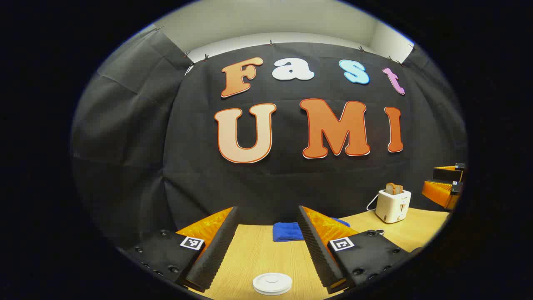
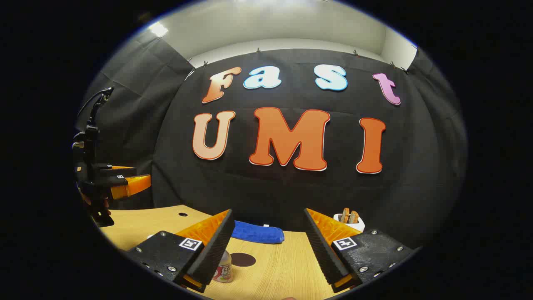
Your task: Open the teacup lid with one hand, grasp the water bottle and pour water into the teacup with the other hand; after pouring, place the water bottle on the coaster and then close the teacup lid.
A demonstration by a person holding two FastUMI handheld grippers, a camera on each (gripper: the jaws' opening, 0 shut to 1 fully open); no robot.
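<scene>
In the left gripper view my left gripper (image 1: 268, 246) is open above the wooden table, and the white round teacup lid (image 1: 272, 283) lies between and below its fingers, untouched. In the right gripper view my right gripper (image 2: 268, 250) is open too, with nothing held. A small water bottle (image 2: 224, 268) with a coloured label stands just beside its left finger, partly hidden by it. The dark round coaster (image 2: 243, 259) lies on the table right of the bottle. The left gripper (image 2: 120, 183) hangs in the air far to the left. The right gripper (image 1: 445, 187) shows at the right edge.
A folded blue cloth (image 2: 258, 232) lies at the back of the table (image 2: 283, 266) against the black wall. A white toaster (image 1: 392, 205) holding bread slices stands at the back right. A small hole (image 2: 183, 214) marks the tabletop at the left.
</scene>
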